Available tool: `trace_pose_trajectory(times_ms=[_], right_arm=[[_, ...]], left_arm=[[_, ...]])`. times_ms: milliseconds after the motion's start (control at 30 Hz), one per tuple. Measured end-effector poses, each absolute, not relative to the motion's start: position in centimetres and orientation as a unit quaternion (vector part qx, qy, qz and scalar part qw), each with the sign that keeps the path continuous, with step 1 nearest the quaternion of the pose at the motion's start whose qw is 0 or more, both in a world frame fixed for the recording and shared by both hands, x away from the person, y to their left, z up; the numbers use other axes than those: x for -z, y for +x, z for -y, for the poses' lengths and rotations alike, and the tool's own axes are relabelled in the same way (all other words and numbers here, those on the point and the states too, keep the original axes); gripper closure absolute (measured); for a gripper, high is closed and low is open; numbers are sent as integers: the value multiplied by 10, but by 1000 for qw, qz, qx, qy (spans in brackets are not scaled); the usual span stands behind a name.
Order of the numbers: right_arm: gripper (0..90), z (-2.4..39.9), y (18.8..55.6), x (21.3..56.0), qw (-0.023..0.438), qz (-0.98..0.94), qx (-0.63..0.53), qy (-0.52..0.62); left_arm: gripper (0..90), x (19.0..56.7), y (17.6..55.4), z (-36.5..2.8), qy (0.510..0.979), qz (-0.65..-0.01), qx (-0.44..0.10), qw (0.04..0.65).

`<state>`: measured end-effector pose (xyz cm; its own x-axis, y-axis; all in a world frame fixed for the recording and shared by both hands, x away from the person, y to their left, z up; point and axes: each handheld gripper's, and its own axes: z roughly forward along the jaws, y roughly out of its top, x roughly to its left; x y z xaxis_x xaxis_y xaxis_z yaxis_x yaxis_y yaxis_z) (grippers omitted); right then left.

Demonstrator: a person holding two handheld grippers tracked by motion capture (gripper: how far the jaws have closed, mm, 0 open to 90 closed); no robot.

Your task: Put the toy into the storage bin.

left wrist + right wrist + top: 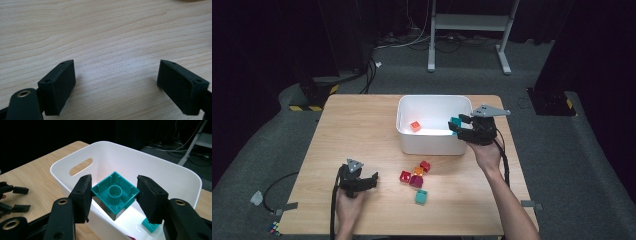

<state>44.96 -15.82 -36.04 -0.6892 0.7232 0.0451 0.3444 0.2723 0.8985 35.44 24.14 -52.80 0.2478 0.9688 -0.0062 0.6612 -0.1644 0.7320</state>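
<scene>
My right gripper (454, 125) is shut on a teal brick (455, 120) and holds it over the right end of a white bin (427, 144). In the right gripper view the teal brick (115, 193) shows its hollow underside, pinched between the two pads (83, 195) of the right gripper (113, 193) above the bin (160, 157). An orange brick (415, 126) lies inside the bin, and a second teal brick (150, 225) sits on its floor. My left gripper (367, 181) rests low at the table's front left, open, with bare wood between its jaws (116, 80).
Loose bricks lie on the wooden table (352, 130) in front of the bin: two red ones (425, 166) (405, 176), an orange one (418, 171), a magenta one (416, 181) and a teal one (421, 197). A white stand (469, 22) is on the floor behind.
</scene>
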Motion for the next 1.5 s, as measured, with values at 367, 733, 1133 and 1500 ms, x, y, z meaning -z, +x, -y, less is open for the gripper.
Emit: trace_pose_trajectory(times_ms=[367, 733, 1133, 1500], right_arm=[[472, 155, 475, 358, 188, -772, -489, 360], [472, 153, 497, 372, 178, -765, -481, 389], [470, 154, 511, 384, 178, -763, -468, 409], [466, 153, 515, 390, 176, -770, -455, 411]], left_arm=[[153, 528, 354, -241, 723, -563, -242, 317], [153, 528, 354, -241, 725, -562, -242, 317], [153, 528, 354, -241, 725, -562, -241, 317], [153, 528, 354, -241, 725, -562, -242, 317]])
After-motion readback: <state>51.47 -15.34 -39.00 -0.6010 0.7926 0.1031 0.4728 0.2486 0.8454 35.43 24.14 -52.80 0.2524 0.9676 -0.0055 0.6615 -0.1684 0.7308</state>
